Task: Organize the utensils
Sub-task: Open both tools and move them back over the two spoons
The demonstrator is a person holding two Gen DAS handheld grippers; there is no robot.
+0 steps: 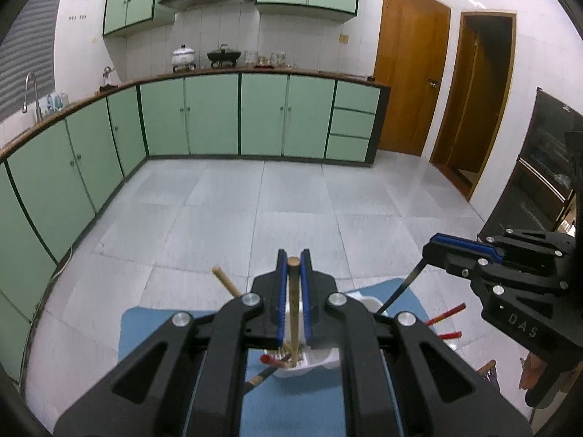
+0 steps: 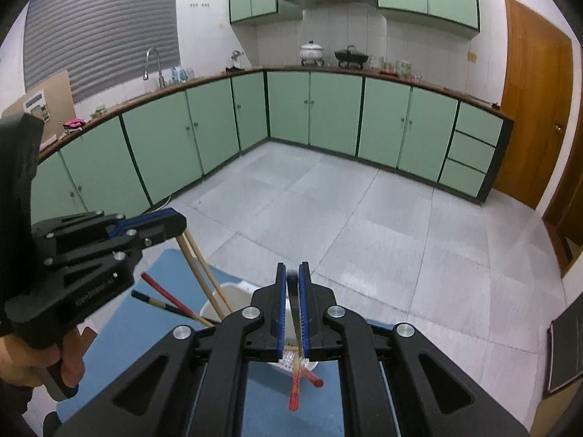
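Observation:
My left gripper [image 1: 293, 266] is shut on a wooden chopstick [image 1: 293, 309] that stands upright, its lower end in a white utensil holder [image 1: 320, 360] on a blue mat [image 1: 164, 327]. A second wooden stick [image 1: 226, 282] leans out to the left. My right gripper [image 2: 292, 273] is shut on a dark-handled utensil [image 2: 293, 302] over the same holder [image 2: 229, 291]. In the left wrist view the right gripper [image 1: 433, 251] holds the dark utensil [image 1: 400, 287] slanting down. In the right wrist view the left gripper [image 2: 175, 225] holds wooden sticks [image 2: 196, 266]. Red chopsticks [image 2: 297, 386] stick out of the holder.
Green kitchen cabinets [image 1: 211, 116] run along the far and left walls across a grey tiled floor [image 1: 291, 211]. A wooden door [image 1: 408, 76] stands at the right. A dark cabinet [image 1: 546, 167] is close on the right. Red and black chopsticks [image 2: 164, 298] lean out of the holder.

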